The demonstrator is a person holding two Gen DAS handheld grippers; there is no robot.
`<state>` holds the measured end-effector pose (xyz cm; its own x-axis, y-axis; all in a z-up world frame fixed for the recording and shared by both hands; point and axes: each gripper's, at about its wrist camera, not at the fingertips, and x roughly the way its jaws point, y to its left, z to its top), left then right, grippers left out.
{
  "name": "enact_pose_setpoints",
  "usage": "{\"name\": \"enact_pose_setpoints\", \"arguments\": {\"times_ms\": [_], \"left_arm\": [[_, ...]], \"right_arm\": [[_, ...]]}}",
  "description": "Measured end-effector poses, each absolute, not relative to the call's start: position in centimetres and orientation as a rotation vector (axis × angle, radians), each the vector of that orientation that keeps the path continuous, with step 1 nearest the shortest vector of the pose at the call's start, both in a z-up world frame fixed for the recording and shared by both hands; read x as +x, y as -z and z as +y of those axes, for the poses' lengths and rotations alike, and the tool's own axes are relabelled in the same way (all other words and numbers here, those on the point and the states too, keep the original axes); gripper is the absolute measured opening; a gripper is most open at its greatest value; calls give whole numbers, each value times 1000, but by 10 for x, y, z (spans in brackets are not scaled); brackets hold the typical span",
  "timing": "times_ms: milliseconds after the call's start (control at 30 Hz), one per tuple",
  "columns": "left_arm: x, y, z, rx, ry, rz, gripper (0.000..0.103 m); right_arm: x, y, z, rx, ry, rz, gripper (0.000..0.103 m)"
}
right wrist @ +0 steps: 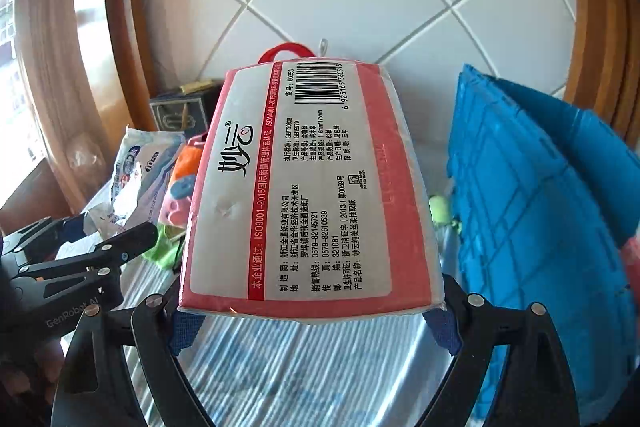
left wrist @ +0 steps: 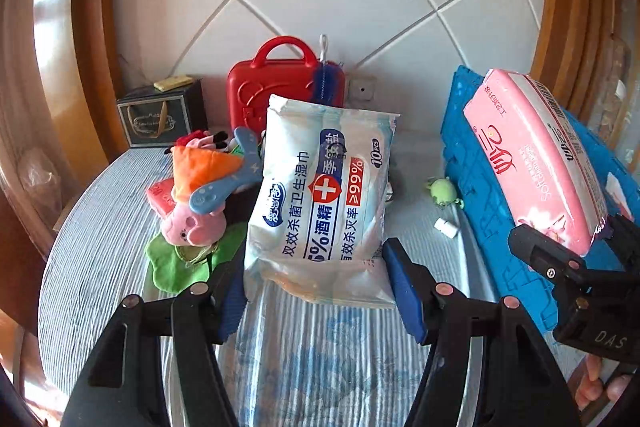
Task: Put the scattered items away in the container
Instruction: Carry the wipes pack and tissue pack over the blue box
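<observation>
My left gripper is shut on a white and blue wet-wipes pack and holds it above the striped tablecloth. My right gripper is shut on a pink tissue pack, its label side facing the camera. In the left wrist view that pink tissue pack hangs over the blue crate at the right. The crate also shows in the right wrist view. The wipes pack and left gripper show at the left of the right wrist view.
A pile of plush toys on a green cloth lies left of centre. A red case and a dark box stand by the tiled wall. A small green toy and a white cap lie beside the crate.
</observation>
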<state>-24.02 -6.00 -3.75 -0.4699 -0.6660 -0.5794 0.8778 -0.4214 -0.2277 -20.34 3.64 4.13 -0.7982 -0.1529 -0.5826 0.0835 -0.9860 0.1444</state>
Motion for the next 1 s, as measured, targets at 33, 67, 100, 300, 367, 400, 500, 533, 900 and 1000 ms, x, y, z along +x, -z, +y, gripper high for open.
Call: {"name": "enact_pose_setpoints", "arguments": {"times_ms": [33, 67, 100, 300, 367, 400, 500, 533, 900, 1000], "left_arm": [[-244, 28, -56, 491, 2027, 617, 62], [-249, 19, -52, 481, 2053, 604, 62], [-255, 11, -48, 474, 2080, 593, 62], [-320, -35, -30, 456, 2218, 514, 62], [-348, -52, -26, 450, 2267, 500, 62], [-364, -63, -23, 445, 2292, 498, 62], [-415, -97, -20, 446, 2360, 527, 62], [-432, -108, -21, 453, 2375, 546, 62], [-646, -162, -74, 767, 2305, 846, 62], [-702, -125, -98, 911, 2178, 883, 62]], "right_arm": [[-198, -48, 44, 928, 2883, -167, 90], [-192, -56, 53, 915, 2902, -173, 90], [-187, -62, 64, 906, 2919, -183, 90], [-162, -86, 139, 847, 3042, -194, 90], [-158, -93, 171, 837, 3067, -171, 90], [-157, -97, 187, 836, 3080, -152, 90], [-163, -107, 242, 844, 3108, -80, 90], [-168, -111, 262, 850, 3110, -51, 90], [-303, -111, 440, 1167, 2980, 75, 90], [-347, -78, 457, 1322, 2915, 70, 90]]}}
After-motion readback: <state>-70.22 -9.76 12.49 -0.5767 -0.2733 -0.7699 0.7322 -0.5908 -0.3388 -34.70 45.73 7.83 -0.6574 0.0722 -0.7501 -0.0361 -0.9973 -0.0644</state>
